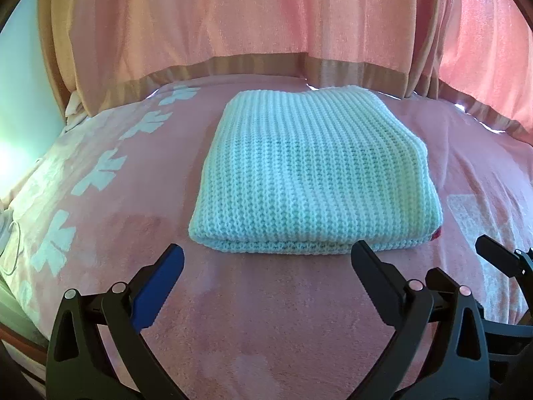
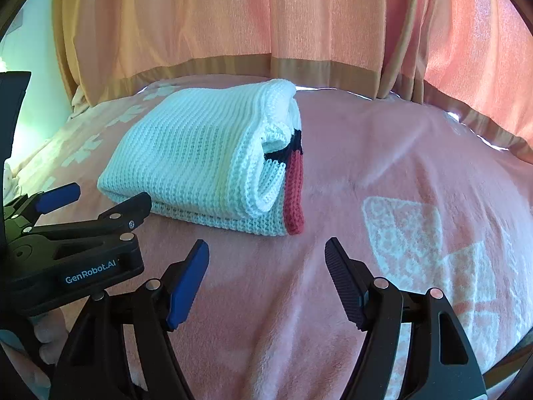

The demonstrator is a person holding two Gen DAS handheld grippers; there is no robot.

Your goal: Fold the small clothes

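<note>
Sweater: the white knitted sweater (image 1: pixel 313 173) lies folded on the pink blanket (image 1: pixel 266 316).
Left gripper (image 1: pixel 266 266): wide open, holding nothing, just before the sweater.
Right gripper (image 2: pixel 266 266): open, holding nothing.

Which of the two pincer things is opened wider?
The left gripper, directly before the folded white knit, gapes wider. The right gripper is open too but narrower, toward the knit's red-edged side.

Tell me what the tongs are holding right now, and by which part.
Nothing. Both left tongs and right tongs are open, short of the folded knit sweater.
</note>
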